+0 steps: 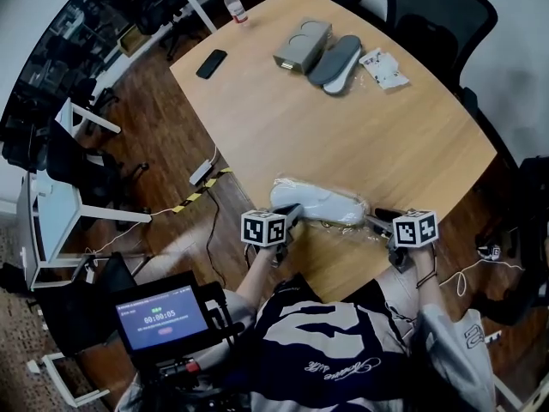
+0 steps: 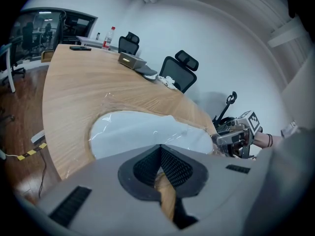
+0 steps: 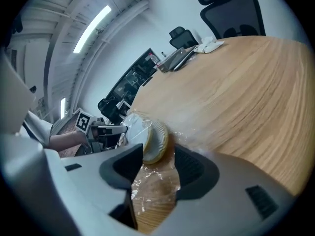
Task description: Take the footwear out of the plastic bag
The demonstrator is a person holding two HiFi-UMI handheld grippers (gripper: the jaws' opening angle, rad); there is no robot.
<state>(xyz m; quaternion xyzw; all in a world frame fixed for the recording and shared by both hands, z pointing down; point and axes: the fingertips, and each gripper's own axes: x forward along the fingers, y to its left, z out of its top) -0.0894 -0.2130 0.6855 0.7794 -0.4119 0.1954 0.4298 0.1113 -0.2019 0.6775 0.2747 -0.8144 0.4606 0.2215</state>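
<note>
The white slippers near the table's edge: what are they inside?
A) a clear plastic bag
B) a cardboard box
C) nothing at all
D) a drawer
A: the white slippers lie wrapped in the shiny, crinkly film of a clear plastic bag, which shows in the right gripper view.

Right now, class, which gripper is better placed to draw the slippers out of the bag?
Right: the right gripper stands open with the end of the slippers between its fingers; the left gripper is shut on the plastic bag, apparently anchoring it.
</note>
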